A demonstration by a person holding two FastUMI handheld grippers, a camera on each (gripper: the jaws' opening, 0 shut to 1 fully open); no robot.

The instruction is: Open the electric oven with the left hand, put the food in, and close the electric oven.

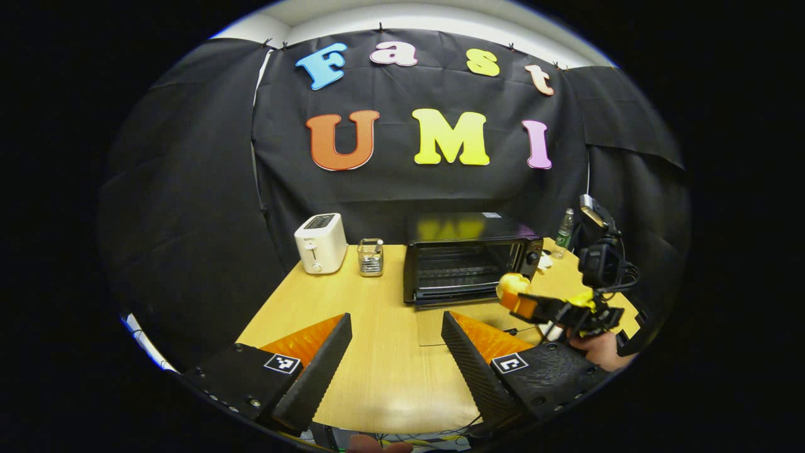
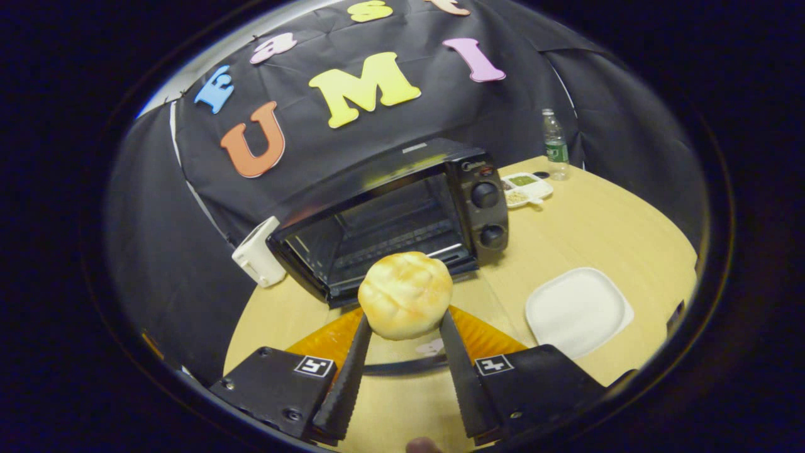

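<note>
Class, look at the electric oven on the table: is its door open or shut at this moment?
Open. The electric oven shows its bare rack and cavity, with the door folded down at the front; the bread roll is outside, between the right gripper's fingers.

A black cloth wall (image 1: 402, 189) hangs in creased panels across the upper frame, clipped along its top edge. Above it runs a white strip of ceiling (image 1: 440, 16). A light wooden table (image 1: 377, 352) fills the lower middle, reflecting overhead light.
</note>
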